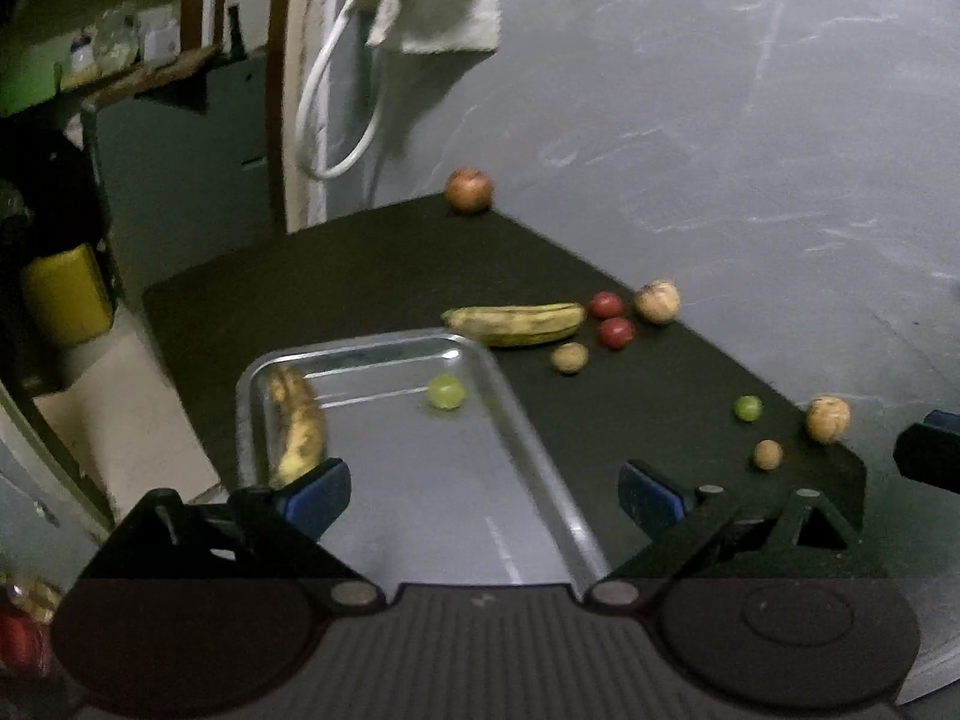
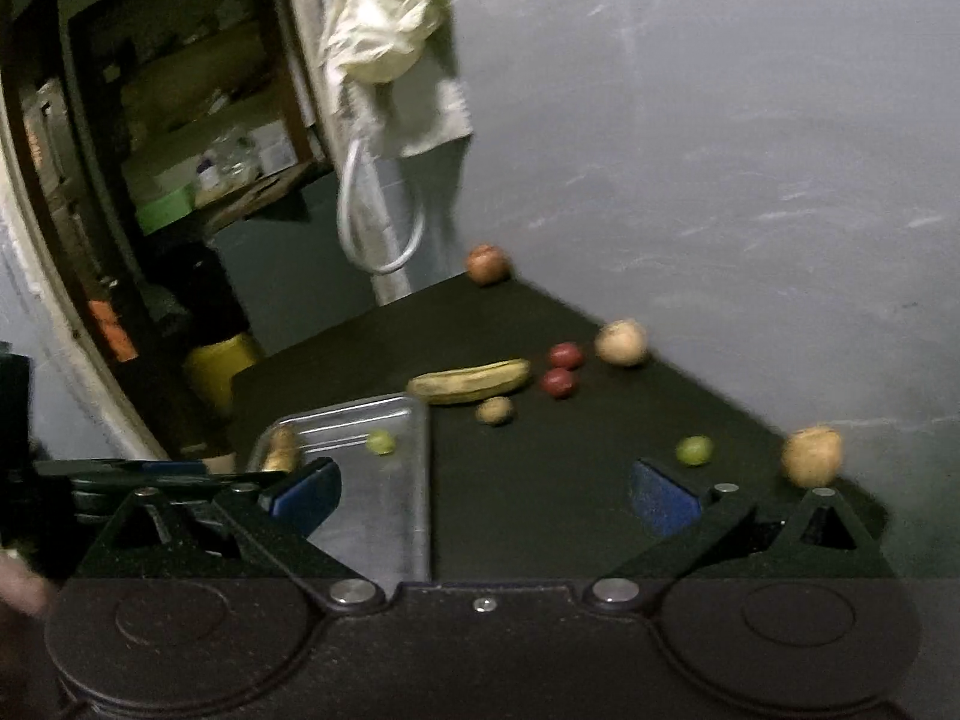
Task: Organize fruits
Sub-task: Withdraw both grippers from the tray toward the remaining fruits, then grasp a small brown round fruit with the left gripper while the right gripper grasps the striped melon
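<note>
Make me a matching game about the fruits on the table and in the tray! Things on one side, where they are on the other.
Things:
1. green grape
2. two red fruits
3. apple
4. spotted banana

Places:
A. far corner of the black table, by the wall
B. against the left wall of the metal tray
C. on the table, just right of the other banana
D. middle of the tray floor

Pairs: 1-D, 2-C, 3-A, 4-B
</note>
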Demonstrator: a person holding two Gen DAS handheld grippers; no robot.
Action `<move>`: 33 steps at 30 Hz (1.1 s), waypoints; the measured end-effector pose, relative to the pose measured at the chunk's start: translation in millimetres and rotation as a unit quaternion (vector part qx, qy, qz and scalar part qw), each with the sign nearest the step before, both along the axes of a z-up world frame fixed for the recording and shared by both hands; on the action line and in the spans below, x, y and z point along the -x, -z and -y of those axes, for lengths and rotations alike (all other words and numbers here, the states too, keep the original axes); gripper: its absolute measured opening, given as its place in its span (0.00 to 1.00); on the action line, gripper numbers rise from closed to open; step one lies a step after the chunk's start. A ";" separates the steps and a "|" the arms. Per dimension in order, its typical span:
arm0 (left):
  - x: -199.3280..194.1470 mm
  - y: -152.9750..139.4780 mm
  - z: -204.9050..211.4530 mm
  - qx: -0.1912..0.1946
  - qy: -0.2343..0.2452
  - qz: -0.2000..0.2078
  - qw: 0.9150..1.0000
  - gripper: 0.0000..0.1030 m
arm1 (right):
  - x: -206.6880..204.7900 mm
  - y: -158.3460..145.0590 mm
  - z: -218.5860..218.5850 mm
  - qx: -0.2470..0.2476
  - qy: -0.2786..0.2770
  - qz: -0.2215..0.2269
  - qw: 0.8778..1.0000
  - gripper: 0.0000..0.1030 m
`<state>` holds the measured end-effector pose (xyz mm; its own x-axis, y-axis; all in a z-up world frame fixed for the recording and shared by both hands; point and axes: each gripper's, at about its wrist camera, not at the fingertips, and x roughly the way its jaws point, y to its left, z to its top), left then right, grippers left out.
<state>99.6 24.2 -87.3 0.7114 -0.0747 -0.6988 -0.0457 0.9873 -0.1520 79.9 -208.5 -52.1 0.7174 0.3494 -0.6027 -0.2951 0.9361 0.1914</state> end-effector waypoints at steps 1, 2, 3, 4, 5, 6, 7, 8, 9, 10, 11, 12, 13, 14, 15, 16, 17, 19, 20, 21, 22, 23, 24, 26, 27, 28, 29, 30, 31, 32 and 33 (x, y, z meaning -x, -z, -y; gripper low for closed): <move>3.5 -3.5 6.7 -0.004 0.002 0.005 1.000 0.96 | 5.3 -2.8 6.1 0.006 0.005 0.012 1.000 0.99; 6.6 -6.1 13.2 -0.006 0.003 0.009 1.000 0.96 | 8.3 -5.3 10.8 0.010 0.009 0.023 1.000 0.99; 9.4 -8.5 19.1 -0.009 0.004 0.011 1.000 0.96 | 14.0 -7.9 16.0 0.016 0.017 0.037 0.999 0.99; 12.3 -10.6 25.2 -0.011 0.005 0.014 1.000 0.96 | 17.5 -8.9 19.9 0.022 0.023 0.045 0.998 0.99; 15.0 -12.3 30.9 -0.013 0.007 0.015 1.000 0.96 | 19.8 -8.7 23.3 0.029 0.027 0.047 0.998 0.99; 17.1 -13.8 36.9 -0.015 0.009 0.017 1.000 0.96 | 20.4 -6.9 26.6 0.035 0.027 0.042 0.998 0.99; 19.9 -15.4 43.2 -0.018 0.011 0.019 1.000 0.96 | 20.6 -3.8 30.5 0.039 0.024 0.029 0.999 0.99; 21.7 -17.0 47.5 -0.021 0.013 0.020 0.999 0.96 | 20.2 -0.7 33.3 0.040 0.022 0.019 0.999 0.99; 24.3 -18.7 52.4 -0.025 0.014 0.023 0.999 0.96 | 21.2 0.9 37.0 0.040 0.024 0.012 0.999 0.99; 26.4 -20.2 56.0 -0.028 0.014 0.024 0.999 0.96 | 24.0 0.5 40.5 0.038 0.030 0.014 0.999 0.99; 28.7 -22.0 58.9 -0.032 0.014 0.025 0.999 0.96 | 29.2 -2.4 45.0 0.031 0.034 0.029 0.999 0.99; 31.2 -24.0 61.2 -0.035 0.014 0.028 0.999 0.96 | 34.1 -5.7 49.1 0.022 0.037 0.045 0.998 0.99; 33.9 -25.8 62.9 -0.038 0.013 0.030 0.999 0.96 | 35.9 -7.7 52.6 0.014 0.038 0.055 0.998 0.99; 36.5 -26.8 63.8 -0.041 0.013 0.030 0.999 0.96 | 34.4 -6.3 54.8 0.010 0.035 0.051 0.998 0.99; 38.8 -27.9 64.8 -0.044 0.013 0.030 0.999 0.96 | 30.8 -2.6 55.8 0.011 0.031 0.036 0.999 0.99; 40.9 -29.0 65.0 -0.048 0.011 0.029 0.998 0.96 | 27.3 2.3 56.9 0.010 0.028 0.017 0.999 0.98; 43.2 -30.3 65.0 -0.051 0.010 0.029 0.998 0.96 | 27.9 3.2 59.3 0.001 0.033 0.018 0.999 0.98; 47.9 -32.4 64.3 -0.056 0.009 0.030 0.998 0.96 | 35.1 1.6 67.3 -0.030 0.048 0.042 0.998 0.99; 49.5 -32.7 64.2 -0.058 0.009 0.029 0.998 0.96 | 36.1 1.5 69.4 -0.039 0.052 0.047 0.997 0.99; 50.2 -32.4 63.9 -0.059 0.011 0.027 0.998 0.97 | 33.8 4.0 70.0 -0.041 0.050 0.039 0.997 0.99; 50.6 -31.5 64.0 -0.059 0.014 0.023 0.998 0.97 | 29.0 9.4 69.4 -0.036 0.045 0.020 0.998 0.99; 50.5 -30.6 64.9 -0.060 0.019 0.021 0.998 0.97 | 26.1 13.3 70.5 -0.031 0.045 0.007 0.998 0.99; 49.5 -29.1 65.9 -0.061 0.025 0.019 0.998 0.97 | 24.8 17.4 73.2 -0.024 0.057 0.004 0.998 0.99; 44.5 -25.4 71.4 -0.057 0.047 0.018 0.997 0.97 | 23.8 19.4 82.0 -0.020 0.091 0.011 0.996 0.99; 42.1 -22.9 75.0 -0.055 0.060 0.021 0.996 0.97 | 22.2 20.0 87.8 -0.020 0.109 0.013 0.994 0.99; 36.8 -19.5 80.7 -0.053 0.080 0.023 0.995 0.97 | 19.8 21.0 94.5 -0.019 0.125 0.013 0.992 0.99; 31.8 -15.5 86.7 -0.052 0.098 0.023 0.994 0.97 | 15.8 22.2 100.9 -0.015 0.141 0.010 0.990 0.99; 26.7 -11.1 93.3 -0.052 0.113 0.021 0.992 0.97 | 10.8 23.5 107.5 -0.008 0.161 0.005 0.987 0.99; 20.2 -6.4 101.2 -0.053 0.130 0.019 0.990 0.97 | 5.2 25.8 112.7 -0.001 0.178 0.000 0.984 0.99; 14.2 -1.6 108.9 -0.052 0.145 0.021 0.988 0.97 | 1.3 27.7 117.0 0.006 0.191 -0.003 0.982 0.99; 8.4 3.2 117.1 -0.049 0.162 0.024 0.985 0.97 | -4.1 29.7 121.6 0.014 0.203 -0.005 0.979 0.99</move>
